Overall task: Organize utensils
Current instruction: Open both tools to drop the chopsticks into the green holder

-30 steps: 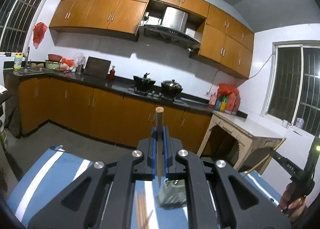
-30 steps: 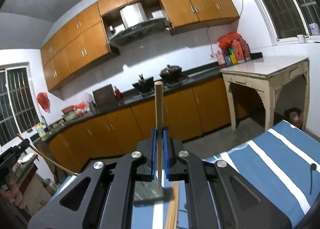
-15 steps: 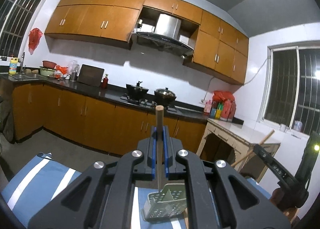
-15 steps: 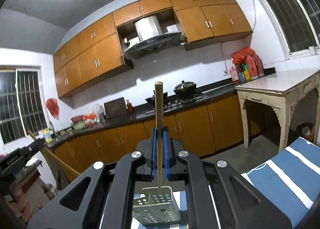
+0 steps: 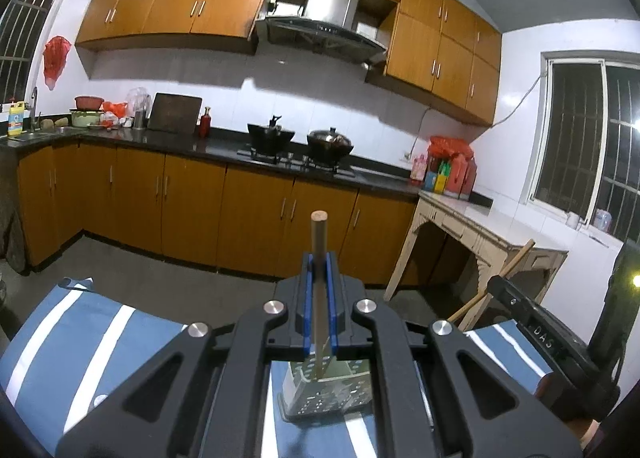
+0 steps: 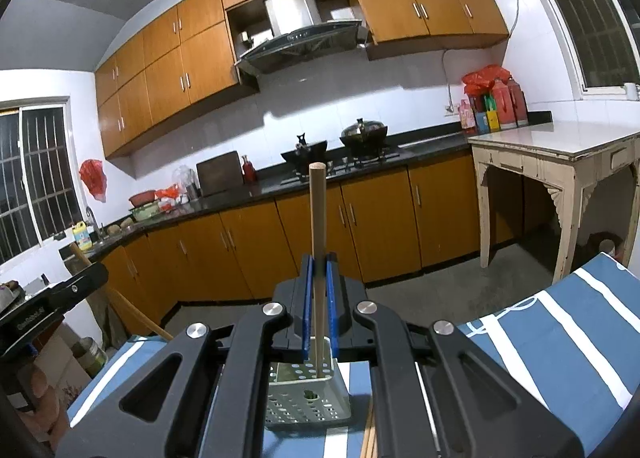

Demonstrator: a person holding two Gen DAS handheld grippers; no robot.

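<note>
My left gripper [image 5: 320, 270] is shut on a wooden chopstick [image 5: 319, 234] that stands upright between the blue pads. Its lower end hangs over a grey perforated utensil holder [image 5: 316, 398] on the striped cloth. My right gripper [image 6: 319, 270] is likewise shut on an upright chopstick [image 6: 317, 210], whose lower end reaches into the mouth of the same holder [image 6: 308, 398]. Whether either stick touches the holder's bottom is hidden. In the left wrist view the other gripper's chopstick [image 5: 496, 282] shows slanted at the right.
The holder stands on a table with a blue and white striped cloth [image 6: 560, 338]. More chopsticks [image 6: 370, 434] lie on the cloth right of the holder. A cream side table [image 6: 560, 150] and orange kitchen cabinets [image 5: 192, 202] lie beyond. A person's hand [image 6: 36, 390] is at the lower left.
Both grippers moved forward and a little down with their chopsticks. The holder, barely seen below the jaws a second ago, now sits larger and right under both stick ends.
</note>
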